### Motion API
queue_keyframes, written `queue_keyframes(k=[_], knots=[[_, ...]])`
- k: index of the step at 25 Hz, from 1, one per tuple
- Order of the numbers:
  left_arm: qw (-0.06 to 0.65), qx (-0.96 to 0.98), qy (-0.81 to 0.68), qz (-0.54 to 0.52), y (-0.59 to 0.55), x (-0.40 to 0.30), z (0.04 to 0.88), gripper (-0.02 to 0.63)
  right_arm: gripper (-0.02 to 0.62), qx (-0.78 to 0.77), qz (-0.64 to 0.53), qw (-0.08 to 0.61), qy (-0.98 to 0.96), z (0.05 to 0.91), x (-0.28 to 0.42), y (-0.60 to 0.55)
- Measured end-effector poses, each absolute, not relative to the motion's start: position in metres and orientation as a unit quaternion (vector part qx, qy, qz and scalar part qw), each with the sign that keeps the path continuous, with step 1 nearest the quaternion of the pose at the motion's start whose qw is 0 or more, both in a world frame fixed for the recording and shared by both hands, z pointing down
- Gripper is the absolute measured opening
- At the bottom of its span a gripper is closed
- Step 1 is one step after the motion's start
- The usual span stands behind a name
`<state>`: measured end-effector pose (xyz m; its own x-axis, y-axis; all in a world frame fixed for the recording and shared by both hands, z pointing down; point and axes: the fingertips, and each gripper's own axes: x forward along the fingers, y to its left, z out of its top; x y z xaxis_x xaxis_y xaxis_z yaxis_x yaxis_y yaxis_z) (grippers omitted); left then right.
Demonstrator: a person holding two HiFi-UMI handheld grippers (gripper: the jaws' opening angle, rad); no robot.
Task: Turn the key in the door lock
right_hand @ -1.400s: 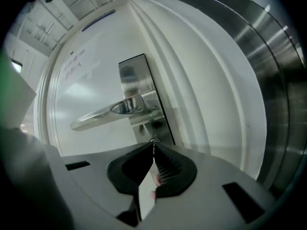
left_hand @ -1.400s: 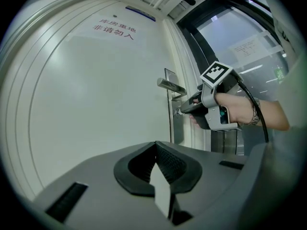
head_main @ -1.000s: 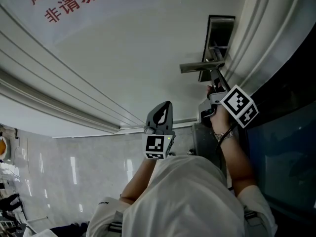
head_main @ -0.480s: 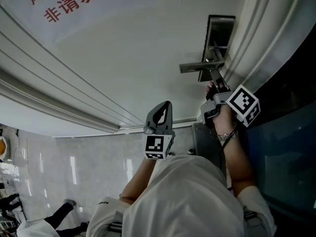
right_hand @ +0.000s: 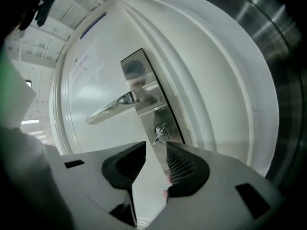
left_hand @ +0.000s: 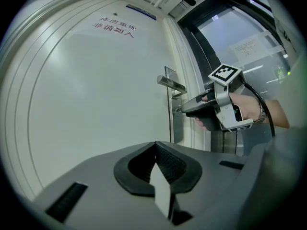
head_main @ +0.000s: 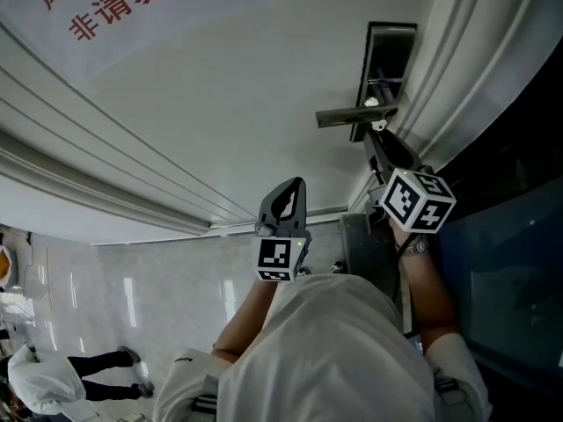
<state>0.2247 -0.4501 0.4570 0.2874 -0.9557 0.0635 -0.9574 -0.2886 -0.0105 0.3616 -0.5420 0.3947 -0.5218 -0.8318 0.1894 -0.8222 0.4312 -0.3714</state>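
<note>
1. There are two grippers, one key, one lever handle, one steel lock plate and one white door.
2. The right gripper [right_hand: 155, 150] has its jaws apart; they have just been opening, and nothing is between the pads. The key [right_hand: 159, 134] sits just beyond the tips, slightly above the gap, and touches neither pad.
3. The left gripper [left_hand: 154, 147] has its jaws together with nothing in them. It is held level, well to the left of the right gripper and farther back from the door [left_hand: 96, 104].
4. The key is in the keyhole in the lower part of the lock plate [right_hand: 144, 83]. Its shaft runs straight into the door, along the line the right gripper points. Its flat head sticks out toward the jaws and tilts off upright, slanting from lower left to upper right in the right gripper view.
5. The lever handle [right_hand: 112, 107] is above the key and reaches out to the left of the right gripper's jaws, across the door face.
6. Just right of the right gripper, the plate's edge meets the ridged door frame [right_hand: 206, 104], with a dark glass panel [head_main: 501, 236] beyond it. To the gripper's left is the wide, flat door face. Above it, the lever is close.
</note>
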Motion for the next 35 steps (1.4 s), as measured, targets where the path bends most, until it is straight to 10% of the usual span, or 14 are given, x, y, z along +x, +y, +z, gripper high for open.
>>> queue_keyframes(k=[13,35], knots=[[0.015,0.803,-0.596,0.024,-0.447,0.224,0.456,0.009,0.156,-0.509,0.258,-0.297,0.765,0.389,0.357,-0.545],[0.015,0.803,-0.596,0.024,-0.448,0.224,0.456,0.009,0.112,-0.490,0.417,-0.387,0.661,0.392,0.347,-0.556]])
